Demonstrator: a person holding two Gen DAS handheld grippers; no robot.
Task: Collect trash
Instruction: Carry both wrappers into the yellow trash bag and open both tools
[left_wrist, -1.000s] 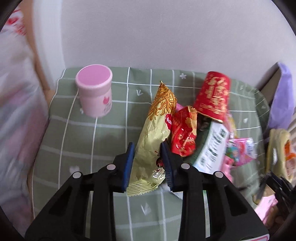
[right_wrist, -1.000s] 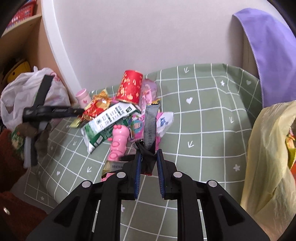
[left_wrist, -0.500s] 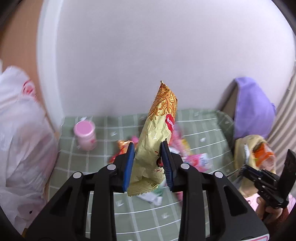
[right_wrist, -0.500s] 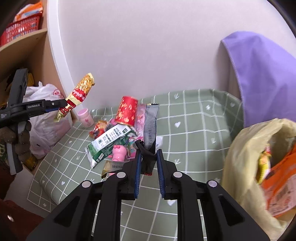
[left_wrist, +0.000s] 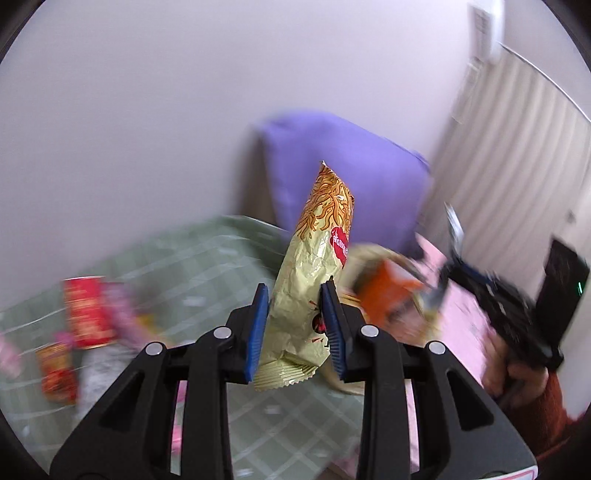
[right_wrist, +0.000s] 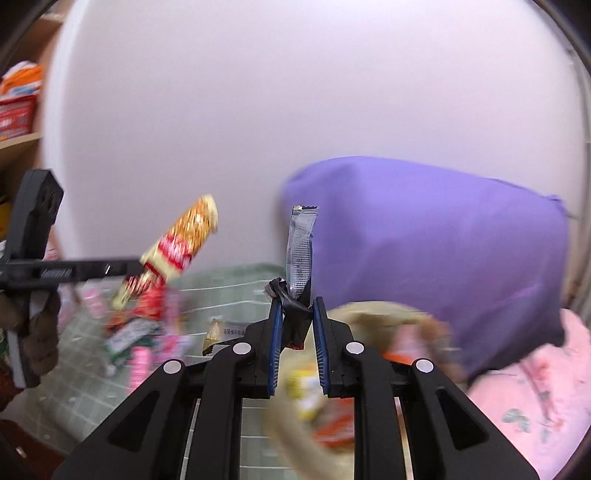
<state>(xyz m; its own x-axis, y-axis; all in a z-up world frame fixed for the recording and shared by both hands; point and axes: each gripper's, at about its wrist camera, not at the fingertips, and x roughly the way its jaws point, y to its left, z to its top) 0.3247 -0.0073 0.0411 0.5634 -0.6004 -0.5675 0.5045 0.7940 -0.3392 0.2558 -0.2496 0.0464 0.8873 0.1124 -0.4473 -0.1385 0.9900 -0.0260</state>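
Observation:
My left gripper (left_wrist: 293, 326) is shut on a tall gold noodle-snack packet (left_wrist: 314, 273), held upright in the air above the green checked cloth (left_wrist: 192, 266). My right gripper (right_wrist: 297, 328) is shut on a crumpled silver and black wrapper (right_wrist: 301, 254) that sticks up between the blue pads. Just under and ahead of the right gripper lies the open yellowish trash bag (right_wrist: 369, 317) with wrappers inside, blurred; in the left wrist view that bag (left_wrist: 384, 280) shows behind the gold packet. In the right wrist view the left gripper (right_wrist: 138, 267) with its packet (right_wrist: 177, 247) hangs at the left.
A blurred heap of wrappers with a red paper cup (left_wrist: 86, 314) lies on the cloth at the left. A purple cushion (right_wrist: 443, 251) leans on the white wall; pink floral bedding (right_wrist: 528, 387) is at the right. A shelf with packets (right_wrist: 18, 107) stands far left.
Both grippers have risen off the cloth with their wrappers and swung right, from the trash heap toward the yellowish bag and purple cushion. Both grips stayed shut.

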